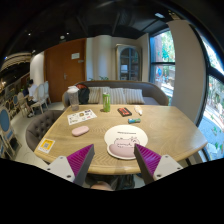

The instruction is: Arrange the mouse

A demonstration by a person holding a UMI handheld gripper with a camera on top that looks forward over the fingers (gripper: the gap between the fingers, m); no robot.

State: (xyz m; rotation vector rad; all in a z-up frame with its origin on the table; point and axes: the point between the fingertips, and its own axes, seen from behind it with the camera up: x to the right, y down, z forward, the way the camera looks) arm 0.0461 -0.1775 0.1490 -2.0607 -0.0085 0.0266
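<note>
Nearest the camera: hand-held gripper, fingers spread wide, nothing between the purple pads. It hangs above the near edge of the surface, so no grasp is begun.

Largest item: round wooden surface, lying ahead of and beyond the fingers. Beyond its far edge is a grey sofa with a pale cushion, and past that a wooden door and tall windows.

On the surface, by descending size:
- White mat or plate with faint print, just ahead of the fingers and roughly centred between them. Judged to be the likely place for the mouse, since it sits clear and close to the near edge.
- Printed sheet, beyond and left of the left finger.
- Green bottle, upright, far side, near a dark bag.
- Yellow booklet, left of the left finger, at the rim.
- Mouse, pinkish, lying flat beyond the left finger, just in front of the printed sheet, well apart from the white mat.
- Small red object and a pale one beside it, far side; type unclear.

Judgement: the open stance suits an approach to the mouse; next move calls for swinging left and forward.
</note>
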